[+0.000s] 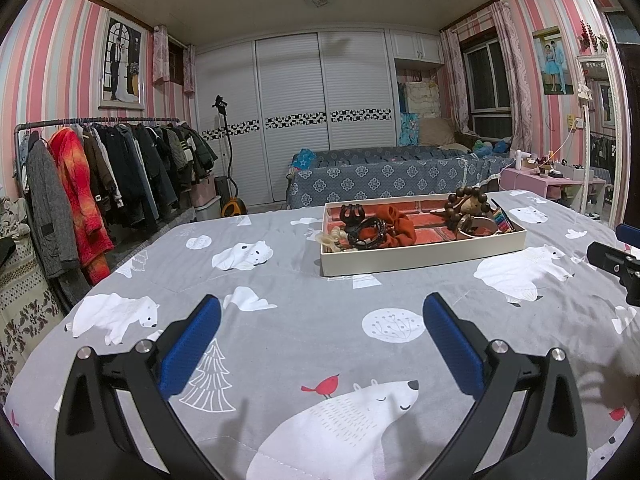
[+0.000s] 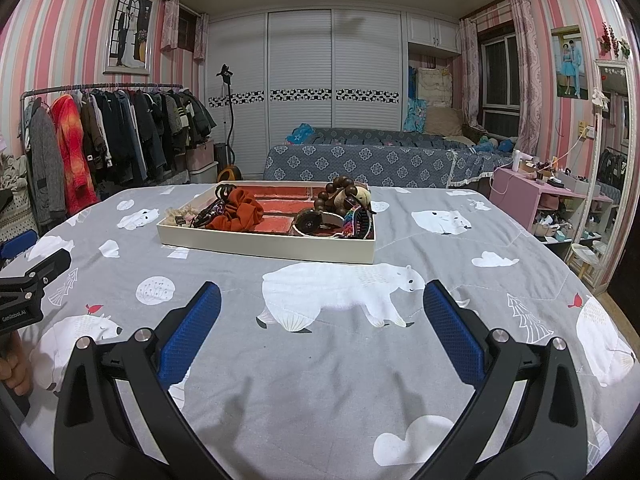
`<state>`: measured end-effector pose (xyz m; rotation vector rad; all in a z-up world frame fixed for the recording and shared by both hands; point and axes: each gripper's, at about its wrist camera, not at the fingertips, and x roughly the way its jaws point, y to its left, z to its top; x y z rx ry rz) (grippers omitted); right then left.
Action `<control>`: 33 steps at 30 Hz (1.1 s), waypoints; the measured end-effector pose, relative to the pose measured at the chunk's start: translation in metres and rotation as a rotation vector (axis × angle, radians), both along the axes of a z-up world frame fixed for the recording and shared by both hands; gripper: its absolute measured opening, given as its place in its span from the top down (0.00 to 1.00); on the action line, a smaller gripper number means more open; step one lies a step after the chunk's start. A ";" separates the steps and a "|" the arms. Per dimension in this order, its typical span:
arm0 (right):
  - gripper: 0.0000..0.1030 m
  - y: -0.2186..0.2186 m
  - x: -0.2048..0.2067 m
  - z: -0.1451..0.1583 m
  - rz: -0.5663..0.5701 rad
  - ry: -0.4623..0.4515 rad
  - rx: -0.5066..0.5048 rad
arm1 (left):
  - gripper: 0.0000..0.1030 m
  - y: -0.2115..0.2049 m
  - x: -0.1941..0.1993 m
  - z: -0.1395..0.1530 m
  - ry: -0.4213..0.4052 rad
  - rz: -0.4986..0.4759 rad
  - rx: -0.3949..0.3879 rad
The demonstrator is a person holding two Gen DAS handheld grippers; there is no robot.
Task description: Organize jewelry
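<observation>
Grey polar-bear bedspread (image 1: pixel 304 344) fills the lower frame in both views. Left gripper (image 1: pixel 322 316) open, empty, blue pads spread wide above the fabric; right gripper (image 2: pixel 322 304) likewise open and empty. White tray (image 1: pixel 424 258) sits centre, well apart from both, holding a rust scrunchie (image 1: pixel 400 226), black hair claw (image 1: pixel 352 213), dark wooden bead bracelet (image 1: pixel 468 202) and a multicoloured woven band (image 2: pixel 354 216) at its right end. Clothes rack (image 1: pixel 100 160) at left
</observation>
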<state>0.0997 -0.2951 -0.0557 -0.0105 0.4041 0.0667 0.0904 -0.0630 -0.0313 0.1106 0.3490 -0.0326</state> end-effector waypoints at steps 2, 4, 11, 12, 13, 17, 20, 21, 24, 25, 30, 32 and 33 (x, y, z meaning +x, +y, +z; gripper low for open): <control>0.05 0.000 0.000 0.000 0.000 0.000 0.000 | 0.04 -0.001 -0.001 0.000 0.000 0.000 -0.002; 0.05 0.000 0.000 0.000 0.001 0.001 -0.001 | 0.04 -0.001 -0.001 -0.001 -0.002 0.000 -0.002; 0.05 0.001 -0.001 -0.003 0.000 -0.001 -0.009 | 0.04 0.001 -0.003 0.000 -0.015 0.016 -0.012; 0.05 0.001 0.000 -0.003 0.000 -0.002 -0.009 | 0.04 0.001 -0.003 0.000 -0.012 0.018 -0.016; 0.05 0.001 0.000 -0.003 -0.001 -0.002 -0.007 | 0.04 0.002 -0.002 -0.001 -0.010 0.018 -0.020; 0.05 -0.001 0.001 -0.003 -0.003 0.005 0.002 | 0.04 0.002 -0.001 0.000 -0.003 0.018 -0.023; 0.05 -0.002 0.002 -0.004 -0.006 0.010 0.008 | 0.04 0.002 0.000 0.000 0.001 0.018 -0.020; 0.05 -0.002 0.001 -0.003 -0.006 0.009 0.007 | 0.04 0.001 -0.001 0.000 0.002 0.019 -0.021; 0.05 -0.001 0.001 -0.003 -0.002 0.004 -0.004 | 0.04 0.002 0.000 0.000 0.001 0.024 -0.024; 0.05 0.000 0.001 -0.003 -0.001 0.003 -0.010 | 0.04 0.003 0.000 0.000 0.001 0.025 -0.026; 0.05 0.001 0.000 -0.002 0.002 0.002 -0.017 | 0.04 0.003 0.000 0.000 0.007 0.026 -0.026; 0.04 0.000 0.000 -0.002 0.000 0.003 -0.012 | 0.04 0.004 0.000 0.001 0.003 0.027 -0.028; 0.04 0.000 0.001 -0.001 0.000 0.004 -0.012 | 0.04 0.003 -0.001 0.001 0.001 0.028 -0.028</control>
